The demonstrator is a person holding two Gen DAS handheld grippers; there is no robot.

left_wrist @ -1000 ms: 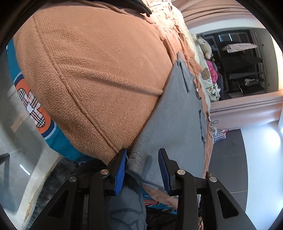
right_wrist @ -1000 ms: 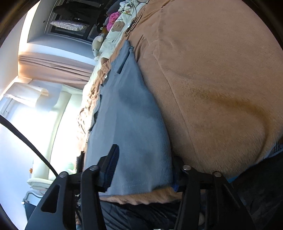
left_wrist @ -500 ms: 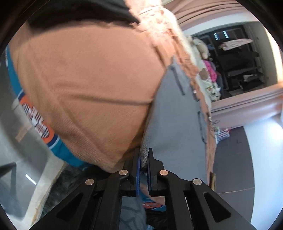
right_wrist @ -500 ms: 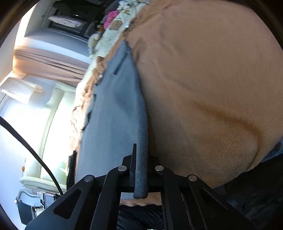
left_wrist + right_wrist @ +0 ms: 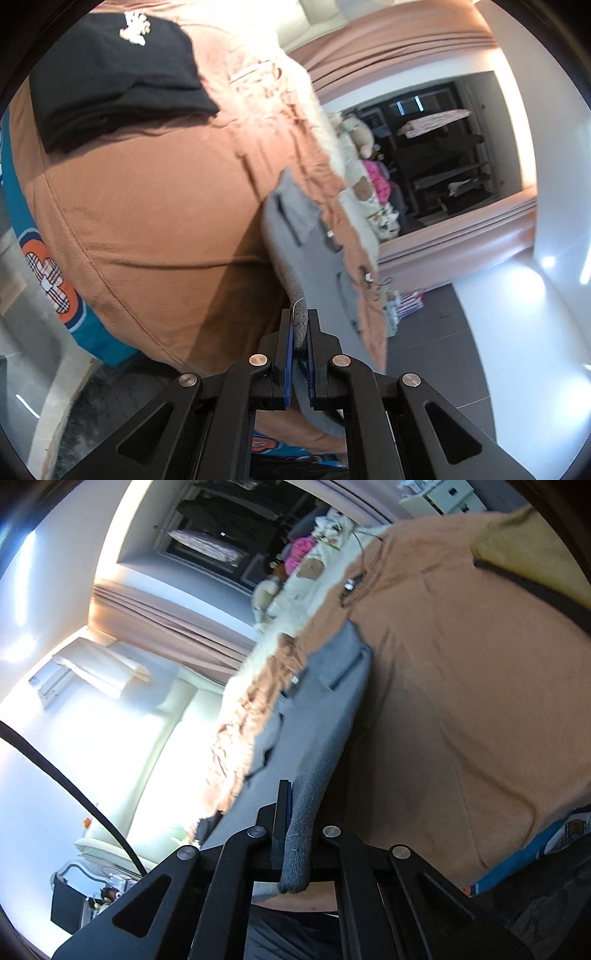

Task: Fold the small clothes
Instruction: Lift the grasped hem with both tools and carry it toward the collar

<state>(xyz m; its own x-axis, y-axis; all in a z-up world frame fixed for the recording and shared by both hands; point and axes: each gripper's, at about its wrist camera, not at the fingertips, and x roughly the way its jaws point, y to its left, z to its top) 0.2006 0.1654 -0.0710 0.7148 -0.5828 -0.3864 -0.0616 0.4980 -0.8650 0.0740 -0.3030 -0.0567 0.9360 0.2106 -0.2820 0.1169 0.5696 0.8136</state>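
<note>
A small grey garment [image 5: 314, 254] lies on an orange-brown fleece blanket [image 5: 147, 206]. My left gripper [image 5: 300, 334] is shut on its near corner and holds that edge lifted off the blanket. In the right wrist view the same grey garment [image 5: 317, 716] stretches away from me. My right gripper [image 5: 297, 834] is shut on its other near corner, and the thick hem hangs out below the jaws. The garment's far end with a pocket still rests on the blanket [image 5: 461, 686].
A folded black garment [image 5: 114, 70] lies on the blanket at the far left. A teal patterned sheet [image 5: 51, 273] edges the bed. Soft toys and pink cloth [image 5: 369, 173] lie at the far end. A yellow item [image 5: 532, 557] sits at the right. Dark floor [image 5: 443, 332] lies beyond.
Both grippers closed on the grey garment's near corners, then lifted and drew them up off the blanket. The views have pulled back, and the black garment has come into sight.
</note>
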